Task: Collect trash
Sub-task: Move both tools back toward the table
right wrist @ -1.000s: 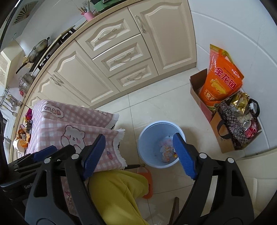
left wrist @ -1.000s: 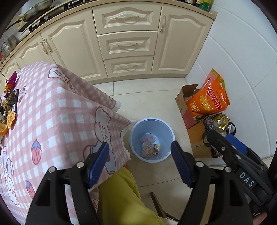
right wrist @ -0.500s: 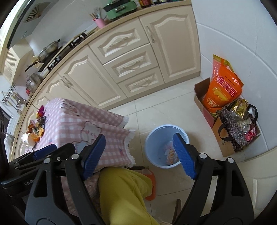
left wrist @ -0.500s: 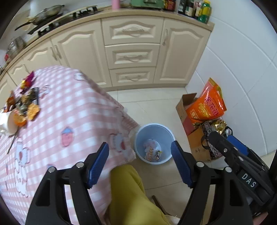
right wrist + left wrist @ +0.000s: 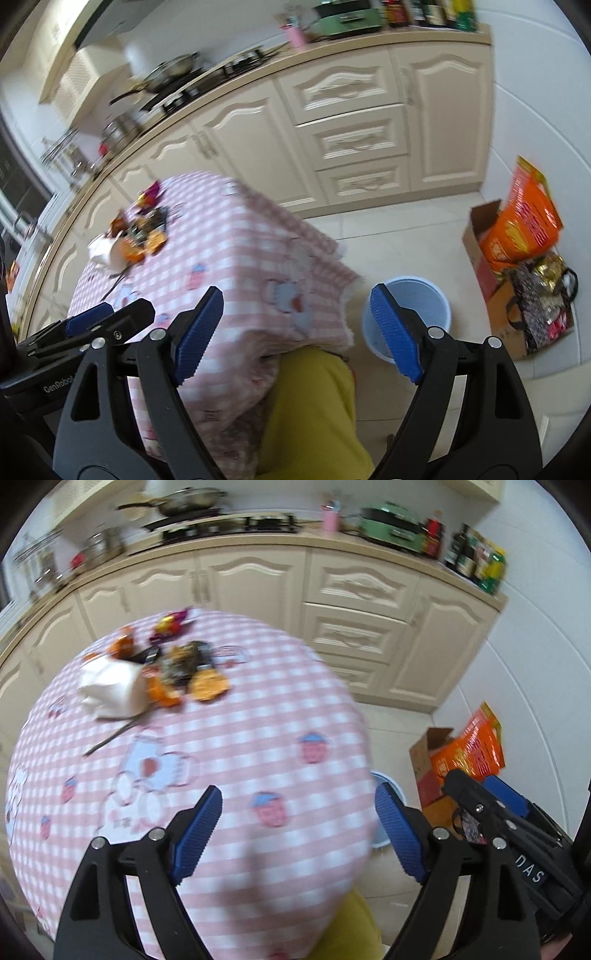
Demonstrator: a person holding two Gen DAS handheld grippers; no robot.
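A soft cloth cover (image 5: 236,746) drapes the table, matt. Crinkly glossy wrappers (image 5: 184,664) lie at its far left beside crumpled white paper (image 5: 110,690). The bin (image 5: 436,295) is smooth plastic; floor tiles (image 5: 406,240) shine; a cardboard box (image 5: 480,236) stands far right.

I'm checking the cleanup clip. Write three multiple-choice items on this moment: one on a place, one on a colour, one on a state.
1. Where does the bin stand?
A. On the floor beside the table
B. On the counter
C. On the tablecloth

2. What colour is the bin?
A. Green
B. Light blue
C. Black

3. How are the right tongs?
A. Clamped on a wrapper
B. Clamped on the cup
C. Apart with nothing between them

Key: 1 A, it sits on the tiles by the hanging tablecloth. 2 B, its rim and wall are pale blue. 3 C, the blue pads stand wide and are opening, only table and floor behind them; the trash pile lies untouched.
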